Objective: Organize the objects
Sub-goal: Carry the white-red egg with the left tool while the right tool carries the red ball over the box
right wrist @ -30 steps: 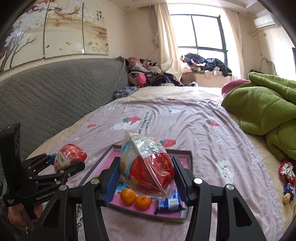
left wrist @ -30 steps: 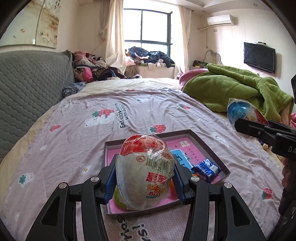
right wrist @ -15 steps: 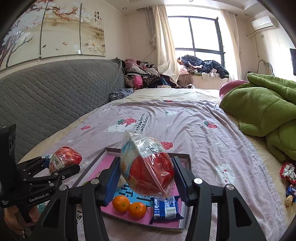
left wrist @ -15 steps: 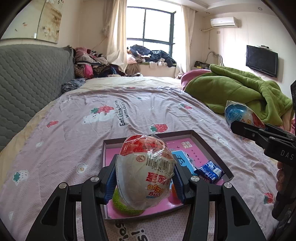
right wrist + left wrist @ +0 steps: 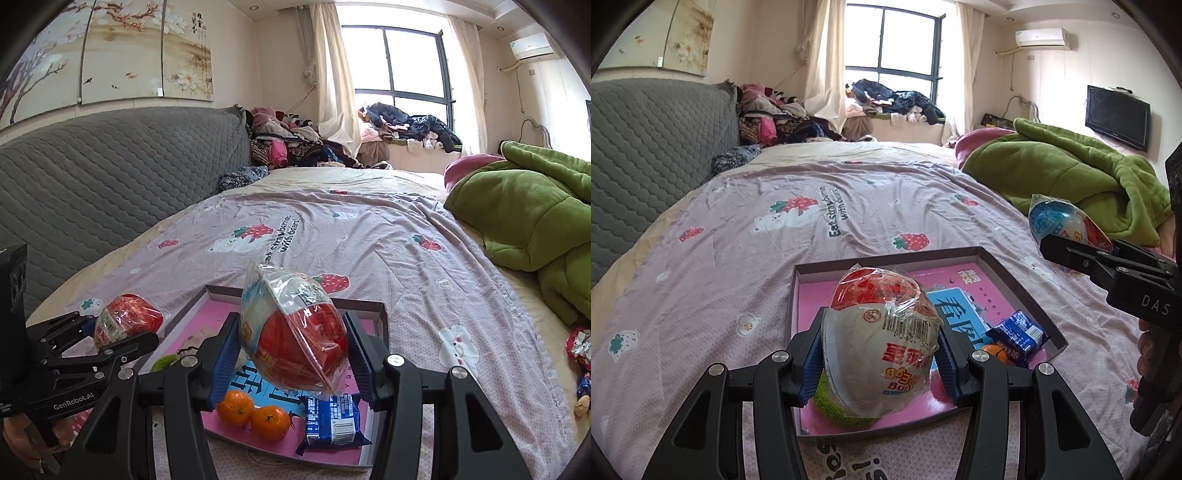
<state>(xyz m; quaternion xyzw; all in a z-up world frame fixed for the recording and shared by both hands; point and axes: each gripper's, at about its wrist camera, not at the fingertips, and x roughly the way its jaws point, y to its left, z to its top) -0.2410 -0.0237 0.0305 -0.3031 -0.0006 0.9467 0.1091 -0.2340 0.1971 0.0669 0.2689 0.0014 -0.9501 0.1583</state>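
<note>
My left gripper (image 5: 879, 360) is shut on a plastic-wrapped toy egg, white below and red on top (image 5: 881, 339), held above the near left of a shallow pink-lined box (image 5: 1027, 291) on the bed. My right gripper (image 5: 291, 350) is shut on a second wrapped toy egg, red and blue (image 5: 295, 332), held above the same box (image 5: 382, 325). In the box lie two small oranges (image 5: 253, 410), a blue snack packet (image 5: 330, 419), a blue card (image 5: 960, 314) and a green round thing (image 5: 831, 406). Each gripper shows in the other's view: the right one (image 5: 1108, 258), the left one (image 5: 92, 343).
The box sits on a lilac strawberry-print bedsheet (image 5: 849, 206). A green blanket (image 5: 1071, 173) is heaped at the right. A grey quilted headboard (image 5: 92, 177) runs along the left. Small wrapped items (image 5: 581, 350) lie at the bed's right edge. Clothes are piled by the window.
Both grippers, still holding their eggs, have drawn back and risen slightly, so more of the box and its contents shows beneath them.
</note>
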